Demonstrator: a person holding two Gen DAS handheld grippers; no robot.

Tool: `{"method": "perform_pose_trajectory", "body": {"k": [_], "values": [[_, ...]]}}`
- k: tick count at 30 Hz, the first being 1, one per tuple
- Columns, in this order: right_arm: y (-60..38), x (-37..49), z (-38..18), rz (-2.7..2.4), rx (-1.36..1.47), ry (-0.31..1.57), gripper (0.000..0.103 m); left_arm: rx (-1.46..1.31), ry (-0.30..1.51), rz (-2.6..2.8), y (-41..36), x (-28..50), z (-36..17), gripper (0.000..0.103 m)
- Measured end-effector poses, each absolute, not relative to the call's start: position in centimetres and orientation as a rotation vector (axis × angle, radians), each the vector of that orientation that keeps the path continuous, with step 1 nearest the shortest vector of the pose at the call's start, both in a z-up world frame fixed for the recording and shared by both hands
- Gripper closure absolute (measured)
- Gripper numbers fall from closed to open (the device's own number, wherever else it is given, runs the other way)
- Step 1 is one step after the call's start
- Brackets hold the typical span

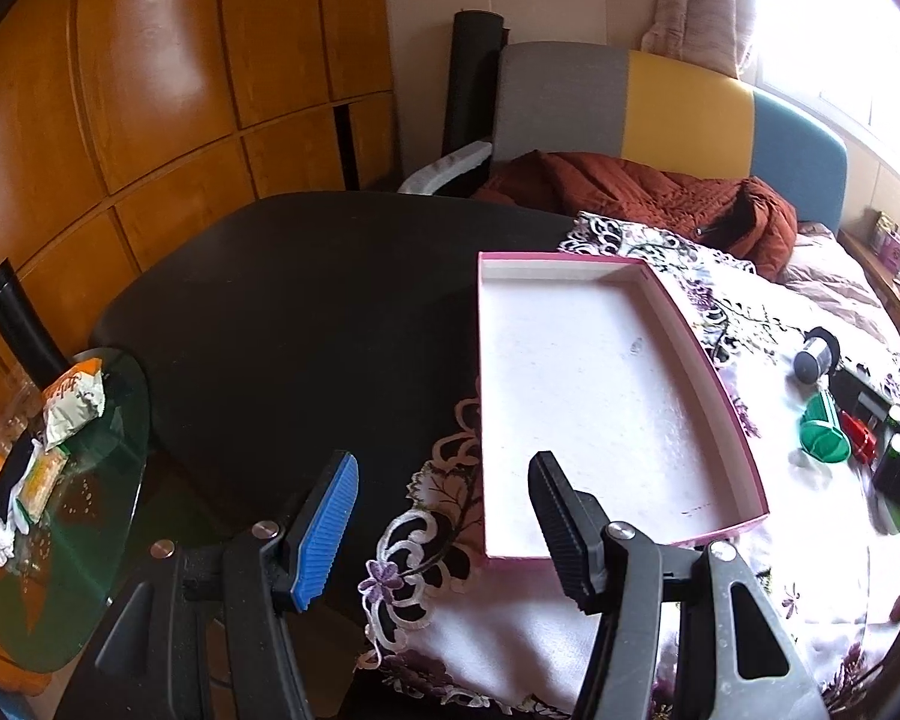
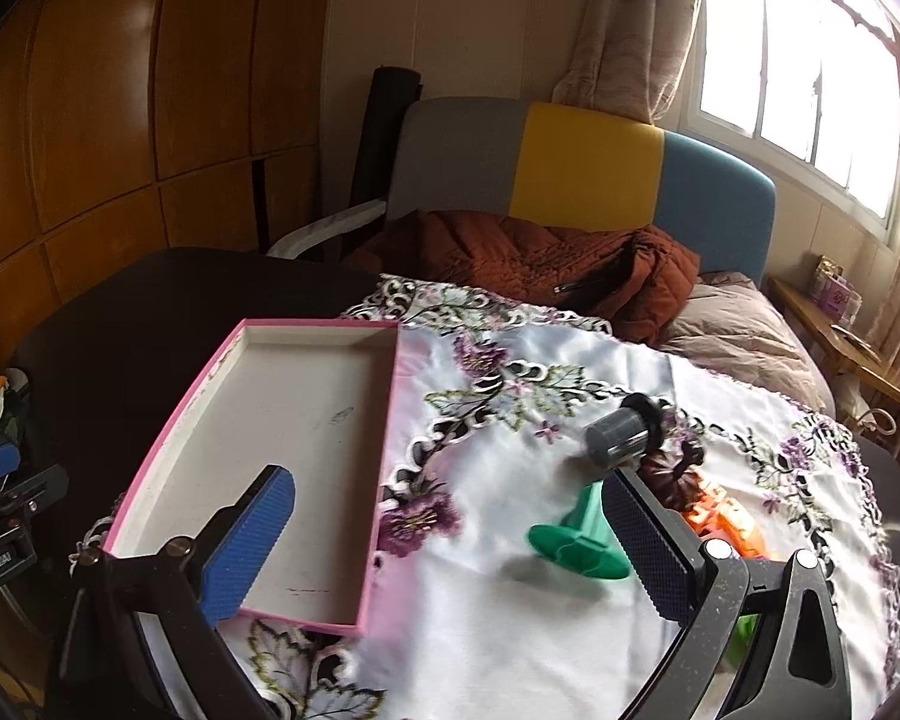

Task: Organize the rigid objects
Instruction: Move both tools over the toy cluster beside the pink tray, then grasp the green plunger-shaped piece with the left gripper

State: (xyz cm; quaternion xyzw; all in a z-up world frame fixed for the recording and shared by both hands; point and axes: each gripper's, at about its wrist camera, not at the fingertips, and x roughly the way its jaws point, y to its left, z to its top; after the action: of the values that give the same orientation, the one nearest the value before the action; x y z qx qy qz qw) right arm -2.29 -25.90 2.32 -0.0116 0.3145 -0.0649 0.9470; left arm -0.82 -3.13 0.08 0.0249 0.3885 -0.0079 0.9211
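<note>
The right gripper stands wide open with nothing between its blue ribbed pads, held above the white embroidered cloth that covers part of the worktop. Just inside its right-hand pad, and partly hidden behind it, lies the green plastic piece with a flat round flange, on its side on the cloth. Beyond that pad, a little farther out, rests the dark grey cylindrical cap-like object, also tipped over. Tucked behind the same pad sit an orange plastic toy and a scrap of bright green, too hidden to identify. Off to the gripper's left, past its left-hand pad, is the shallow pink-rimmed cardboard tray with a white floor, and it holds nothing yet.

The left gripper is likewise open about halfway and empty, poised over the tray's near edge, with the dark worktop out to its left.

Judging by the empty tray and the loose pieces lying beside it, the sorting has barely begun: this looks like the approach to a first pick. The green piece is the closest candidate. The next move would call for lowering the right gripper so its pads straddle the stem of that piece, not the wide flange, closing firmly, then carrying it leftward over the pink rim and setting it down on the tray floor. The round grey object may roll if nudged
</note>
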Motion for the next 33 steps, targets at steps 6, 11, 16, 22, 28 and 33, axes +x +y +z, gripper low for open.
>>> {"method": "perform_pose_trajectory", "body": {"k": [6, 11, 16, 22, 28, 33], "values": [[-29.8, -2.3, 3.1, -0.177, -0.023, 0.633, 0.000, 0.045, 0.817, -0.070, -3.9, -0.6, -0.1, 0.043], [-34.2, -2.5, 3.7, -0.243, 0.013, 0.611, 0.000, 0.058, 0.816, -0.114, -4.8, -0.5, 0.0, 0.043], [-39.2, -2.6, 3.7, -0.333, 0.041, 0.586, 0.000, 0.073, 0.819, -0.165, -6.2, -0.2, -0.1, 0.043], [-45.2, -2.9, 1.1, -0.425, 0.181, 0.634, 0.000, 0.089, 0.833, -0.240, -8.2, 0.0, -0.4, 0.043], [-49.3, -4.7, 1.3, -0.453, 0.430, 0.582, 0.000, 0.048, 0.874, -0.397, -11.1, 0.6, -0.4, 0.043], [-51.1, -5.6, 0.8, -0.471, 0.567, 0.571, 0.000, 0.076, 0.893, -0.508, -15.5, 1.0, -0.7, 0.043]]}}
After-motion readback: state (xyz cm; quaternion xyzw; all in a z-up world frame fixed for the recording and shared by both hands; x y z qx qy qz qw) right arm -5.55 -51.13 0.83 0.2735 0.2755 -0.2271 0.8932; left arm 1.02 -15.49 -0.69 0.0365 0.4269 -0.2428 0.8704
